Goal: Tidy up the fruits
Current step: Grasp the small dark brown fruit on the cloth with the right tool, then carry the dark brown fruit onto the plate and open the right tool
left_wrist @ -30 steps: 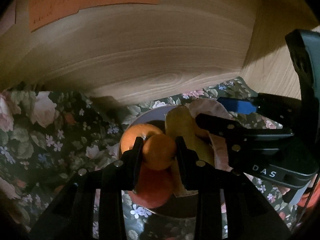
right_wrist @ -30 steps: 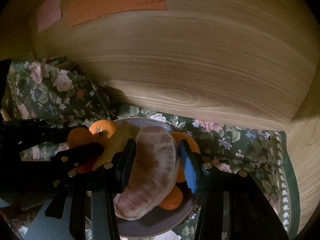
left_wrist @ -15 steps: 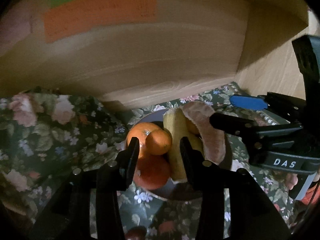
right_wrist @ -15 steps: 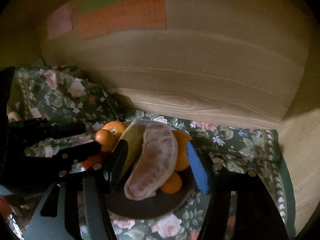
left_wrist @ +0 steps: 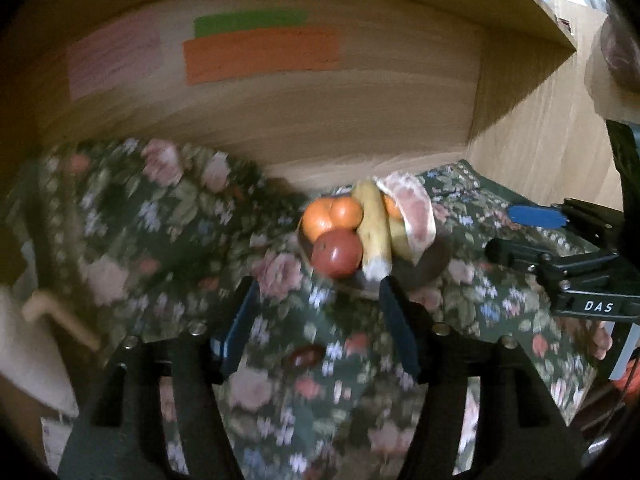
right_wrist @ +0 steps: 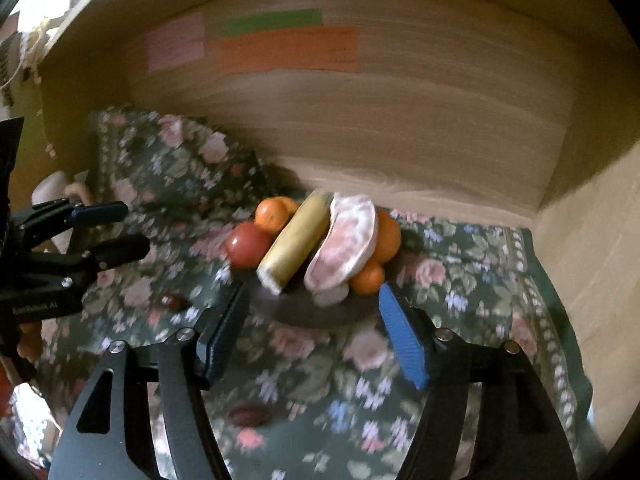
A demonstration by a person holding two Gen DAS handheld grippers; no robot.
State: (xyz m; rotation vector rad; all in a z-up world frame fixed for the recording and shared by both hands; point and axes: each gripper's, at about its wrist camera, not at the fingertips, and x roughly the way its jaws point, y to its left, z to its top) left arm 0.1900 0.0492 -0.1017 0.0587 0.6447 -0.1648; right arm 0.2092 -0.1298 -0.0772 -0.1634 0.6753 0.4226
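A dark plate (left_wrist: 434, 262) (right_wrist: 320, 314) on the floral cloth holds a red tomato (left_wrist: 338, 254) (right_wrist: 247, 245), several oranges (left_wrist: 334, 214) (right_wrist: 273, 214), a banana (left_wrist: 374, 232) (right_wrist: 296, 240) and a peeled pomelo segment (left_wrist: 414, 216) (right_wrist: 346, 242). My left gripper (left_wrist: 318, 292) (right_wrist: 134, 230) hangs short of the plate's near-left rim, jaws opening, nothing between them. My right gripper (right_wrist: 312, 296) (left_wrist: 502, 232) stands just in front of the plate, jaws also opening and empty. The views are motion-blurred.
The plate sits in a wooden shelf bay with a back wall bearing orange (left_wrist: 260, 54), green and pink paper notes, and a side wall (right_wrist: 592, 248) at the right. Small dark red fruits (right_wrist: 248, 414) (left_wrist: 306, 356) lie on the cloth. A beige hooked handle (left_wrist: 52, 314) lies at the left.
The left gripper let go of the small orange and the right let go of the pomelo segment. Both pulled back from the plate and their jaws spread wider.
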